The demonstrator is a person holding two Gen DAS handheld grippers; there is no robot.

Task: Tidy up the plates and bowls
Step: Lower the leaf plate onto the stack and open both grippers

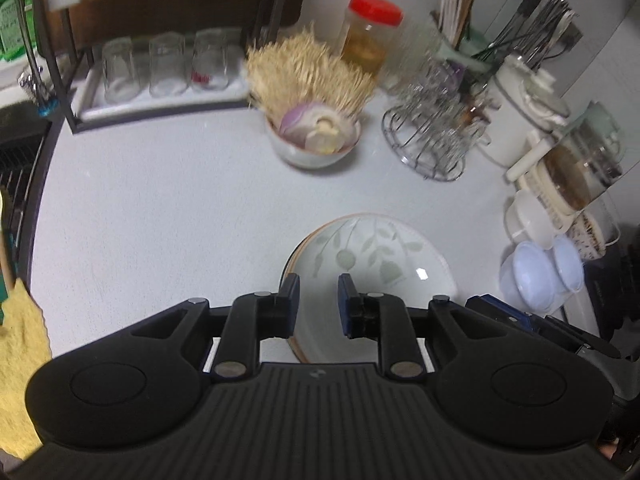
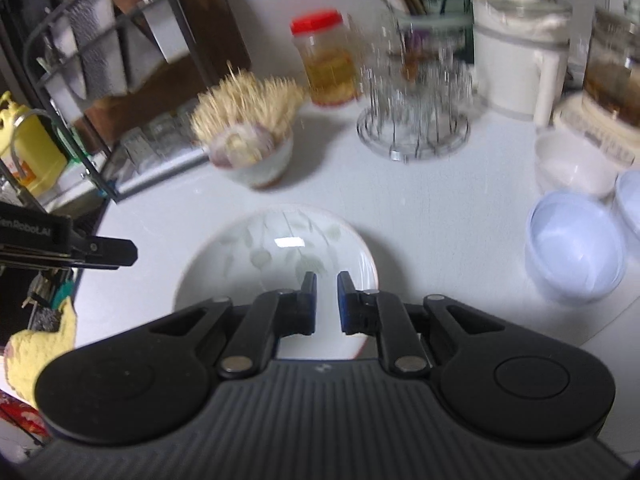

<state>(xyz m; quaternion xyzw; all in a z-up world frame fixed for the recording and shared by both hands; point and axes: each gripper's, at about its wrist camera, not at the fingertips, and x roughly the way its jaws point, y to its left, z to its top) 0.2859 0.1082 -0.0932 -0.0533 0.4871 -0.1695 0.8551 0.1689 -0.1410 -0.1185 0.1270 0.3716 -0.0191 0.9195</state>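
Leaf-pattern plate [image 1: 372, 256] sat on the white table [image 1: 160, 208], w/ another rim showing under it at its 9 o'clock edge. Left gripper [image 1: 319, 300] hung over the plate's near edge, fingers narrow, gripping nothing. Right gripper [image 2: 327, 300] over the plate [image 2: 276, 248] too, fingers narrow, empty. Pale-blue bowls [image 2: 576, 252] at plate's 3 o'clock; toothpick bowl [image 2: 250, 148] at 12.
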